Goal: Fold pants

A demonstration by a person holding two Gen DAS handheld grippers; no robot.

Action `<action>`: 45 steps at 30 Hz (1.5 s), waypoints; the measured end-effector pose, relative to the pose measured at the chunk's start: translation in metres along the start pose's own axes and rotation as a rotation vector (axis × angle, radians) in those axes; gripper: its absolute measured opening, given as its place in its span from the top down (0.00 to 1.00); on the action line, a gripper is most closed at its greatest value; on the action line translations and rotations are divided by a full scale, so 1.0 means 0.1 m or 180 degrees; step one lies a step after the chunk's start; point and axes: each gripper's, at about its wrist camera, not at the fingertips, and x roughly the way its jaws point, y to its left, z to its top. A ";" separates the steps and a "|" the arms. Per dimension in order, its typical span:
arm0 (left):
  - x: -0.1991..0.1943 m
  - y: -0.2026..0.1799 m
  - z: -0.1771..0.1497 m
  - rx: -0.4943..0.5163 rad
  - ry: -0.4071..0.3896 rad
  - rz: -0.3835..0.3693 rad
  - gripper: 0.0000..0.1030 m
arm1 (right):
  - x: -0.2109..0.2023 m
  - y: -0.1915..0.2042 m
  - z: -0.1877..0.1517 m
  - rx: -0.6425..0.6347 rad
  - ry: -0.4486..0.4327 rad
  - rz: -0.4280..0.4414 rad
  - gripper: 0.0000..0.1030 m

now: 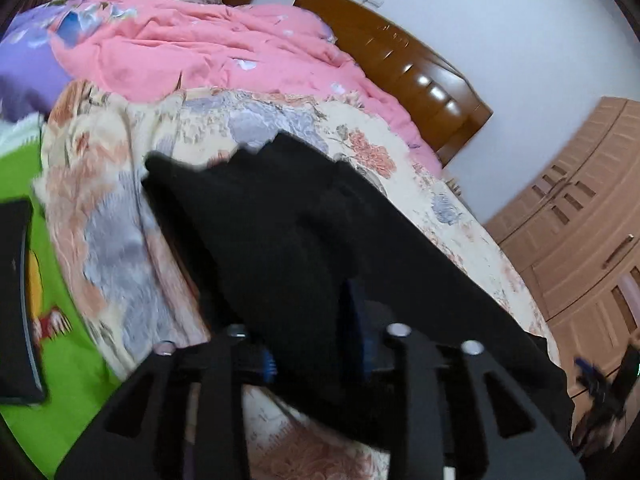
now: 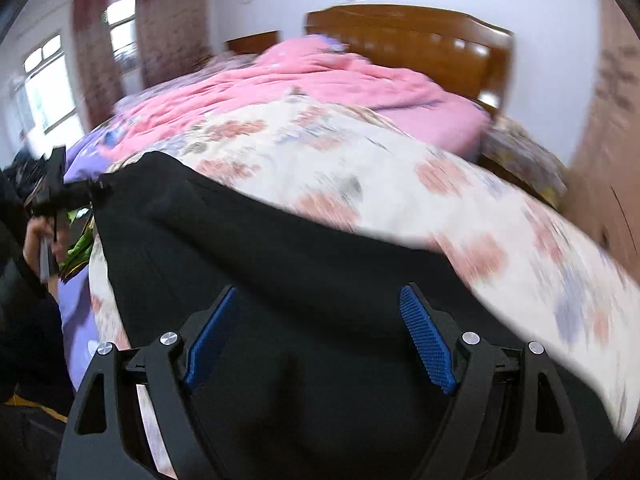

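Black pants (image 1: 280, 220) lie across the floral bedspread (image 1: 120, 208). In the left wrist view my left gripper (image 1: 316, 320) is shut on the pants, with dark cloth bunched between its blue pads (image 1: 360, 320) and draped over the fingers. In the right wrist view the pants (image 2: 240, 248) spread wide under my right gripper (image 2: 320, 320). That gripper is open, its blue pads (image 2: 428, 340) far apart just above the cloth, with nothing between them. The left gripper shows small at the pants' far left corner (image 2: 60, 196).
A crumpled pink quilt (image 1: 224, 52) lies behind the bedspread, against a wooden headboard (image 1: 408, 64). A wardrobe (image 1: 580, 240) stands to the right. A green mat (image 1: 52, 320) and a dark flat object (image 1: 16, 300) lie on the left.
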 end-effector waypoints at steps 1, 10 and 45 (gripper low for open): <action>-0.04 -0.02 -0.01 0.0016 -0.0070 -0.0059 0.50 | 0.13 0.01 0.16 -0.0098 -0.0003 0.0044 0.23; 0.21 -0.28 0.03 0.0318 0.0082 0.0021 0.25 | 1.09 0.08 0.28 -0.1002 0.0706 0.0376 0.52; 0.16 0.15 0.15 -0.0425 0.0033 -0.0482 0.32 | 0.28 0.46 0.21 -0.0643 -0.0192 0.0508 0.15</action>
